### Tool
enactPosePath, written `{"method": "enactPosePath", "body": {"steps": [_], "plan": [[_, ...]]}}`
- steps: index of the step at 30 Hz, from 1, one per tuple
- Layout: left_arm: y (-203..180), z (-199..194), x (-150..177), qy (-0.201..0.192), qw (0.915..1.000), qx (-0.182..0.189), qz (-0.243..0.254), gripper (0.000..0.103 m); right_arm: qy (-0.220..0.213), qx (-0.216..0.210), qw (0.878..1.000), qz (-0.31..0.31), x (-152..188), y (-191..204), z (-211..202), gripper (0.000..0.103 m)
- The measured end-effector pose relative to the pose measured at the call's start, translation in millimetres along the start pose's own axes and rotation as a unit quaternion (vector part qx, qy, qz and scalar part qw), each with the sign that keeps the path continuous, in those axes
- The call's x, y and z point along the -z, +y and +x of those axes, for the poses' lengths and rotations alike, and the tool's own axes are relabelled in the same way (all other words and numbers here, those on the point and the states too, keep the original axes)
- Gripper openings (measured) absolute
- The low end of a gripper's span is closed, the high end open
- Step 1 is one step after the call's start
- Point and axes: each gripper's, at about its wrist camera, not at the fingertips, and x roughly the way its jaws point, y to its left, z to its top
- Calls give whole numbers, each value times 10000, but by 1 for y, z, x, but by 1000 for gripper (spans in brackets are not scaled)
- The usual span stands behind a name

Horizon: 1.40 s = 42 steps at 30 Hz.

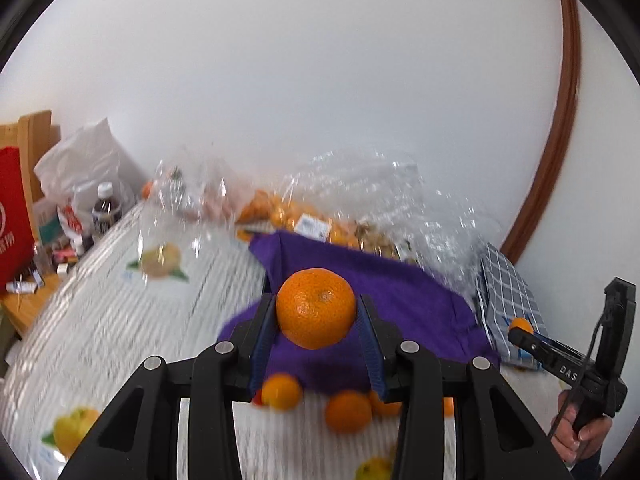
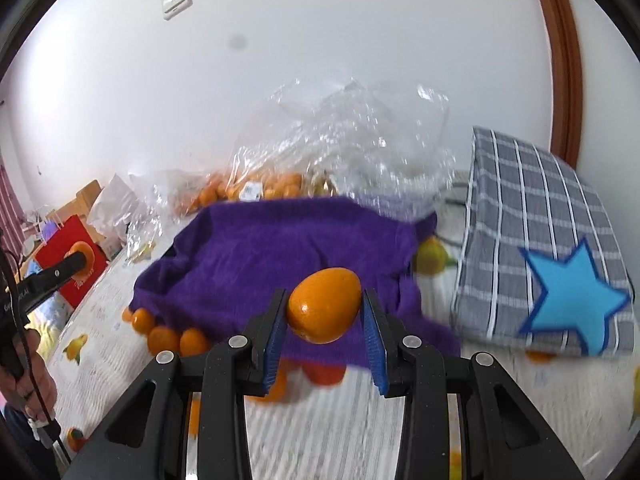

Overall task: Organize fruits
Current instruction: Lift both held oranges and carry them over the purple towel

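My left gripper [image 1: 316,310] is shut on a round mandarin [image 1: 310,320], which hangs above a purple cloth [image 1: 400,284] spread on the white patterned surface. My right gripper [image 2: 325,308] is shut on a smaller, oval orange fruit [image 2: 320,300], also over the purple cloth [image 2: 260,248]. Each wrist view catches the other gripper at its edge: the right gripper [image 1: 520,328] and the left gripper [image 2: 82,260], each with an orange fruit at its tip. Several loose mandarins [image 1: 348,412] [image 2: 164,338] lie along the cloth's near edge.
Clear plastic bags holding more oranges [image 1: 296,212] [image 2: 260,188] lie behind the cloth, by the white wall. A grey checked cushion [image 2: 520,208] with a blue star sits to the right. A red bag [image 2: 60,276], bottles [image 1: 106,210] and clutter stand at the left. A hand [image 1: 580,432] grips the right handle.
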Motion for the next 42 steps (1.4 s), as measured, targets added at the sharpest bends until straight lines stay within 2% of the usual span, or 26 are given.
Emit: {"method": "enactPosePath", "body": {"steps": [5, 9, 13, 16, 19, 22, 24, 32, 42], "plan": [[-12, 31, -29, -70, 10000, -54, -27, 38, -216, -7, 9997, -99, -33, 5, 12, 36], [-22, 58, -46, 31, 9998, 92, -186, 38, -285, -46, 9995, -104, -56, 7, 30, 36], [-32, 89, -56, 152, 9998, 86, -119, 38, -237, -74, 9996, -101, -67, 4, 55, 36], [-35, 114, -50, 395, 9992, -8, 6, 38, -49, -54, 10000, -60, -65, -2, 78, 36], [-30, 139, -38, 802, 9967, -110, -52, 38, 220, 17, 9997, -63, -58, -8, 96, 36], [-27, 154, -26, 1046, 9944, -94, -112, 38, 470, 174, 9987, -23, -50, -17, 113, 36], [-28, 162, -21, 1220, 9923, -212, 31, 38, 551, 173, 9983, 71, -46, -22, 118, 36], [-40, 171, -13, 1373, 9886, -428, 437, 38, 686, 29, 9976, 53, -35, -22, 129, 36], [-35, 183, -7, 1685, 9843, -414, 308, 38, 847, 39, 9964, -27, -28, -19, 145, 36]]}}
